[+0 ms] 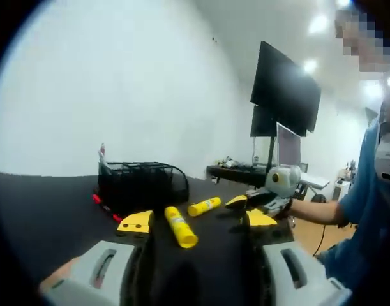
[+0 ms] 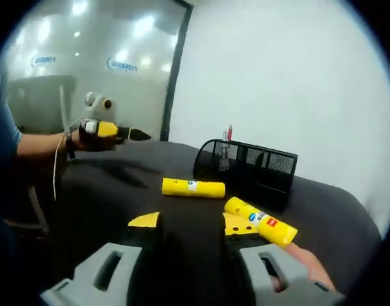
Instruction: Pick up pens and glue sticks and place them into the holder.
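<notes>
Left gripper: pale grey moulded body with slotted recesses, black inner arms, and yellow wedge-shaped jaw tips. Right gripper: the same grey housing, black arms and yellow tips; seen from the left gripper view, it carries a cream rounded housing. The person wears a blue short-sleeved shirt and a black glove.

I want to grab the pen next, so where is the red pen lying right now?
In the left gripper view, the red pen lies on the black table against the left foot of the mesh holder, left of the two glue sticks.
</notes>
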Available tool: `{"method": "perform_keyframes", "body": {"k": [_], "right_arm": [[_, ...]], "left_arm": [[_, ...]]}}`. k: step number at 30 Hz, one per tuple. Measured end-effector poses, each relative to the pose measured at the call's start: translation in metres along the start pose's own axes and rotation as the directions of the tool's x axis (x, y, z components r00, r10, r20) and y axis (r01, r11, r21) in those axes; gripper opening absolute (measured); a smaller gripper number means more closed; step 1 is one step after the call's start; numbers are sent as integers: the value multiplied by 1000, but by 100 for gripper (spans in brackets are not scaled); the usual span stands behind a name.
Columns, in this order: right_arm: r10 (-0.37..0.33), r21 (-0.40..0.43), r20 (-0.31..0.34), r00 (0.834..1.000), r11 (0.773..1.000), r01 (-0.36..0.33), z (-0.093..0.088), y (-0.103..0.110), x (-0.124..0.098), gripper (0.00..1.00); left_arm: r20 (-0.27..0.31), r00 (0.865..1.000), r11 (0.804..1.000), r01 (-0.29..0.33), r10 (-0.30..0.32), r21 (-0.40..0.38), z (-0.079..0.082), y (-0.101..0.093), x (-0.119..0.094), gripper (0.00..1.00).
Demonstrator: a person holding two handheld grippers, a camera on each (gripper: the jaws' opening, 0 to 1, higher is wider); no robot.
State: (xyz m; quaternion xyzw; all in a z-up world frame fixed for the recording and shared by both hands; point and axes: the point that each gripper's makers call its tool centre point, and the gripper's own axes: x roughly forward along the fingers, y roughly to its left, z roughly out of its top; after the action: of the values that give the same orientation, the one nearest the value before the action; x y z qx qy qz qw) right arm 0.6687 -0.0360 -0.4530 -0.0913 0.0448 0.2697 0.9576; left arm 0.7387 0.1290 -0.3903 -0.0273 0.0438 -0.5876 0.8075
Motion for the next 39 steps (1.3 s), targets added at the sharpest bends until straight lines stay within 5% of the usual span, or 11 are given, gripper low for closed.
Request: {"method": "perform_keyframes", "body": {"k": [5, 8, 15, 19, 33, 39], "right_arm": [[-2, 0, 12, 1000, 1000, 2, 7, 11, 7, 33], [19, 8, 32, 999, 1000, -19, 15, 21, 14, 33], [80, 1, 40, 996, 997, -80, 16, 44, 36, 32], [62, 25, 44, 997, 998, -63, 15, 38, 30, 31], [77, 110, 100, 992, 990, -88, 22, 33, 30, 28], [79, 123, 108, 991, 988, -92, 23, 32, 30, 27]], "left_arm": [[-66, 997, 999, -34, 37, 39, -8, 44, 7, 52], [-142, 989, 998, -38, 44, 41, -28, 64, 14, 54], [-233, 972, 998, 9, 7, 69, -52, 78, 35, 63], [-281, 960, 992, 39, -4, 121, -62, 91, 48, 69], [-255, 965, 992, 92, -68, 83, -58, 151, 86, 78], [-317, 937, 977, 190, -150, 99, -64, 161, 100, 87]]}}
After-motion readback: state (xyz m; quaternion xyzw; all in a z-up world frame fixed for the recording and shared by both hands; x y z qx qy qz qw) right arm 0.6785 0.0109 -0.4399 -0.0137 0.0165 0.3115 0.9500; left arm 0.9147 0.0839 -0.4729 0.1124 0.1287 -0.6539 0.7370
